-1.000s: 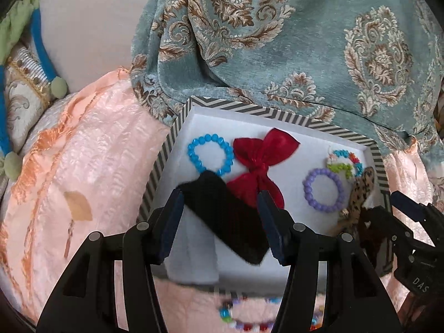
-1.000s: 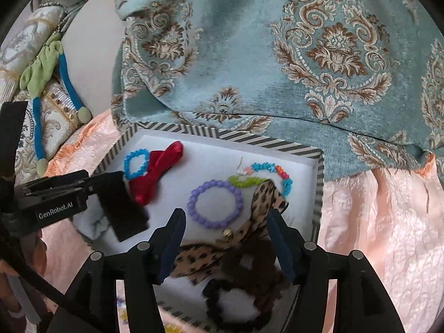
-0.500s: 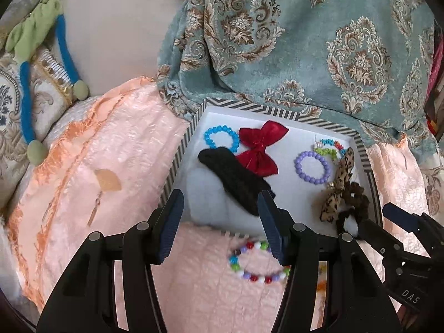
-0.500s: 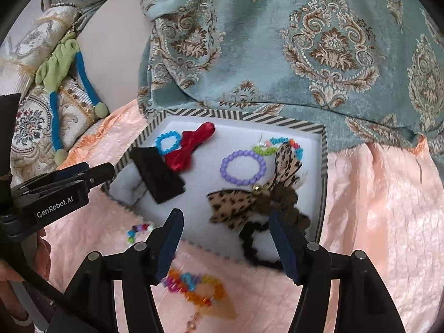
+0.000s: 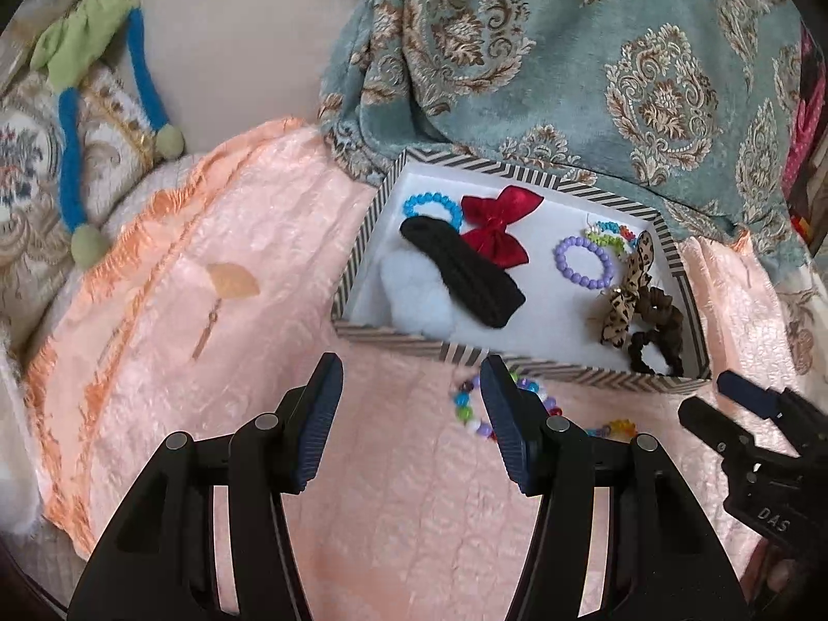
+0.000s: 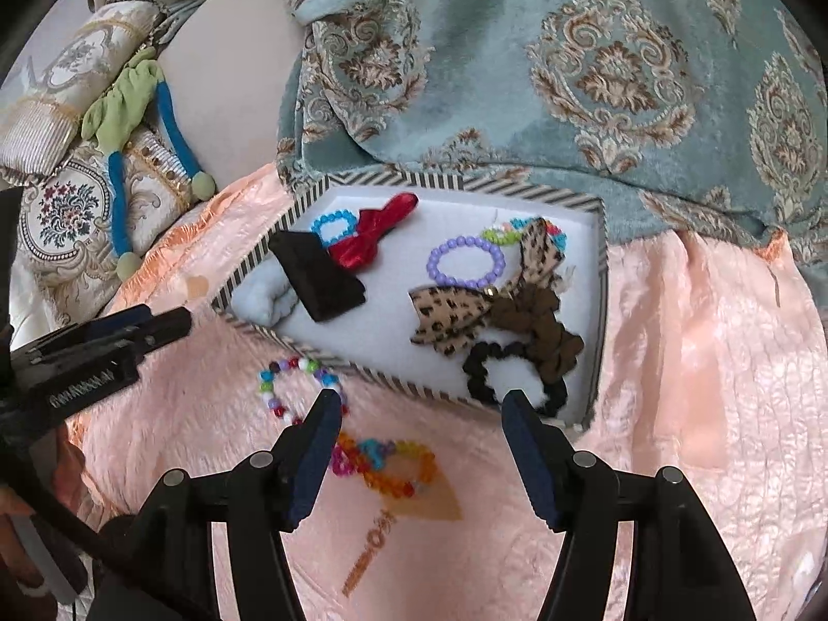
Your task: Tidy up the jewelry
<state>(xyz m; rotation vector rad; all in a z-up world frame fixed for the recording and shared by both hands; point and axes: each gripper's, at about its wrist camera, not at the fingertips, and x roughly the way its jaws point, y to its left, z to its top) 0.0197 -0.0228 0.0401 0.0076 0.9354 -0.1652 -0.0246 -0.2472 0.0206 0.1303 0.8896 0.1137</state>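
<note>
A striped-rim white tray (image 5: 517,357) (image 6: 414,388) lies on the peach quilt. It holds a black hair band (image 5: 460,274) (image 6: 321,274), a red bow (image 5: 497,227), a blue bead bracelet (image 5: 432,207), a purple bead bracelet (image 5: 585,261) (image 6: 466,261), a leopard bow (image 6: 455,310) and dark scrunchies (image 6: 517,372). A multicolour bead bracelet (image 6: 290,388) (image 5: 466,409) and an orange-pink one (image 6: 388,466) lie on the quilt in front of the tray. My left gripper (image 5: 411,424) is open and empty before the tray. My right gripper (image 6: 422,455) is open and empty above the orange-pink bracelet.
A teal patterned blanket (image 5: 595,67) lies behind the tray. A green and blue soft toy (image 5: 98,67) rests on a cushion at far left. A tan leaf-shaped tag (image 5: 233,279) lies on the quilt (image 5: 233,362) left of the tray.
My left gripper let go of the black hair band in the tray and drew back. Both grippers pulled back from the tray, bringing the loose bracelets on the quilt into view.
</note>
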